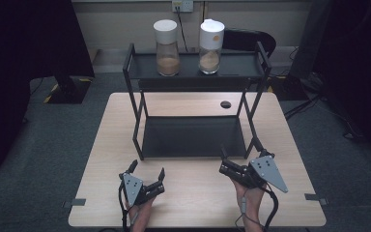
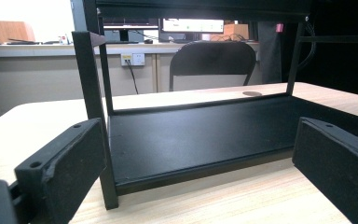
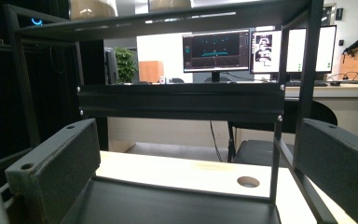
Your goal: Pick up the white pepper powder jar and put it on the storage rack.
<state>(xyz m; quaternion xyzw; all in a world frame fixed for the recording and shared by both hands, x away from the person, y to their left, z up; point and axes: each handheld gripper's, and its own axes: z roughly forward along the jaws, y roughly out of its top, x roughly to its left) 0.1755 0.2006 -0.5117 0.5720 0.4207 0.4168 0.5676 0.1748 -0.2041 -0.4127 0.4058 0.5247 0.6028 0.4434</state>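
Black two-tier rack [image 1: 193, 135] on wooden worktop [image 1: 101, 159]; two white-lidded jars [image 1: 166, 48] on its top shelf. Left gripper [image 1: 148, 175] and right gripper [image 1: 241, 158]: jaws wide, empty, near the rack's front.

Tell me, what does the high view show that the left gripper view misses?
The high view alone takes in two jars of brown powder on the rack's top shelf, and both grippers, left and right, open and empty. The left gripper view adds a wall socket under a counter. Both show the black rack's bottom shelf, the wooden table with its round hole, and a black chair behind.
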